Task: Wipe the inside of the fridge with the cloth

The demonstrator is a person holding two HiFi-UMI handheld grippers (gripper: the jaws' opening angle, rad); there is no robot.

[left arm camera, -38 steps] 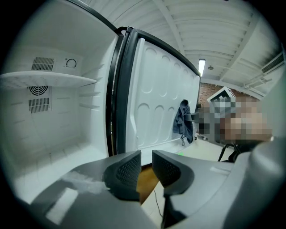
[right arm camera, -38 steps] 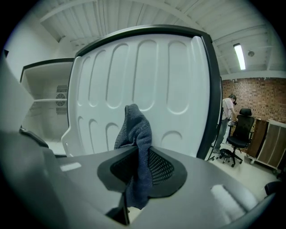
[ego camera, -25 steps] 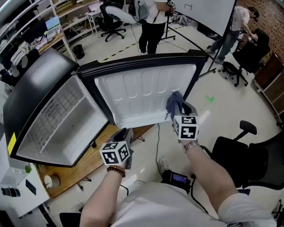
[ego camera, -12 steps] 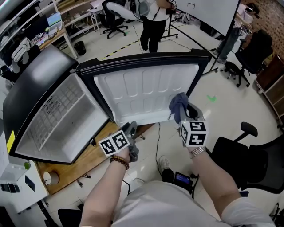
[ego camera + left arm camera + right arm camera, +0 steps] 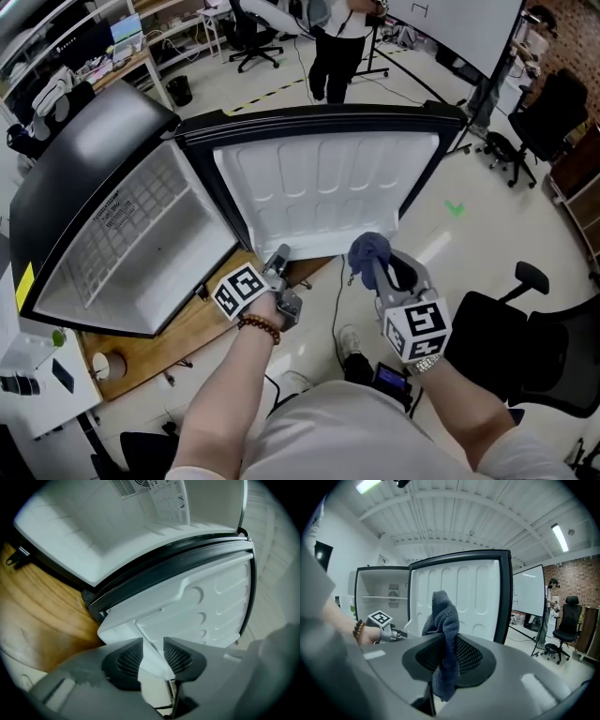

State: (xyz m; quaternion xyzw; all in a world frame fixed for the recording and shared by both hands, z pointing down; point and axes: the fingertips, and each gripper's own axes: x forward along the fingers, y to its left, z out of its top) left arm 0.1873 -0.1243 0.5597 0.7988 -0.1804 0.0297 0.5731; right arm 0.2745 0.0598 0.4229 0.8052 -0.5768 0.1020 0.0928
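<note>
At far left, the fridge (image 5: pixel 141 234) is seen with its white cavity exposed. Beside it, the left gripper (image 5: pixel 153 643) is set at the lower edge of the open door (image 5: pixel 319 187); its jaws have just been closing, with that edge between them and seemingly pinched. To the right, the cloth (image 5: pixel 367 251) is clamped in the right gripper (image 5: pixel 446 652), clear of every surface. Approach is judged the step in hand; next, the cloth must be carried leftward into the cavity and pressed against a wall.
</note>
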